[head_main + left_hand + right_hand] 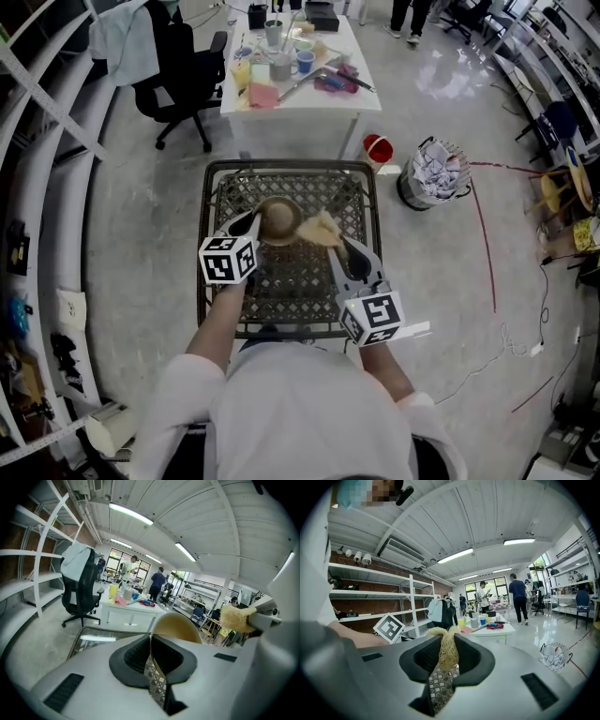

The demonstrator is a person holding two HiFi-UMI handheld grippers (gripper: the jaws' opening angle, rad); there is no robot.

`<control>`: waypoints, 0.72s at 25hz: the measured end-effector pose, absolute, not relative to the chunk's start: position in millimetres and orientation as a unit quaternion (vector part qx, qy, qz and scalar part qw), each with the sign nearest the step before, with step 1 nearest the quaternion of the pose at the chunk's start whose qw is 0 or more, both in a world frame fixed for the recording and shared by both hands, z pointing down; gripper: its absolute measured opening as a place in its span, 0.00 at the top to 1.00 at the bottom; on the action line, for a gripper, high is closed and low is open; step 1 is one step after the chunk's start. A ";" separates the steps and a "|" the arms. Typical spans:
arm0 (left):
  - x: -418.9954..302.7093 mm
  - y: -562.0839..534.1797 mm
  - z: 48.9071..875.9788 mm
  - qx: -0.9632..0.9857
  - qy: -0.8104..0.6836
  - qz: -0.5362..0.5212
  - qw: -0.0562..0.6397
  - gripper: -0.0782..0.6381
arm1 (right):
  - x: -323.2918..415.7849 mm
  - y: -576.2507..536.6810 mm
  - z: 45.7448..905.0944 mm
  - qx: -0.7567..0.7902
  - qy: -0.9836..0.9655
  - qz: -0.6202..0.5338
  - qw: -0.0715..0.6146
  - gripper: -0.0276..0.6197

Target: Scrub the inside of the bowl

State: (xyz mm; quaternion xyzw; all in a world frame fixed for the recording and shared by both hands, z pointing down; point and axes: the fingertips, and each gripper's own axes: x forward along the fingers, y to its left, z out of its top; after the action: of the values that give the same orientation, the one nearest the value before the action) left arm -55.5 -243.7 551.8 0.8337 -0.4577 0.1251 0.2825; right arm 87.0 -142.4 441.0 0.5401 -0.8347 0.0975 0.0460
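Over the woven wire table I hold both grippers up side by side. My left gripper is shut on the rim of a tan bowl. In the left gripper view the bowl stands on edge, its rim pinched between the jaws of the left gripper. My right gripper is shut on a pale yellow fibre scrubber, right beside the bowl. The scrubber's strands fill the gap of the right gripper. That scrubber also shows at the right of the left gripper view.
Beyond the wire table stands a white table crowded with cups and cloths. A black office chair is to its left. A red bucket and a bin of crumpled paper sit on the floor at right. White shelving runs along the left.
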 end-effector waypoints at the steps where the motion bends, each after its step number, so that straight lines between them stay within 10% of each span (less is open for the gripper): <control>1: -55.9 -240.3 545.0 0.835 -0.460 0.120 0.277 0.83 | 85.8 -140.1 437.8 0.537 -0.837 0.093 0.044 0.82; 18: -58.9 -195.5 477.3 0.847 -0.483 0.087 0.202 0.83 | 60.9 -110.9 421.5 0.479 -0.875 0.055 0.051 0.82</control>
State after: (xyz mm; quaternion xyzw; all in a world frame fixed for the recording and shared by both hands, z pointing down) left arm -58.9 -195.5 477.3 0.8474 -0.4832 0.0866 0.2023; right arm 60.9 -110.9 421.5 0.4788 -0.8747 0.0555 0.0510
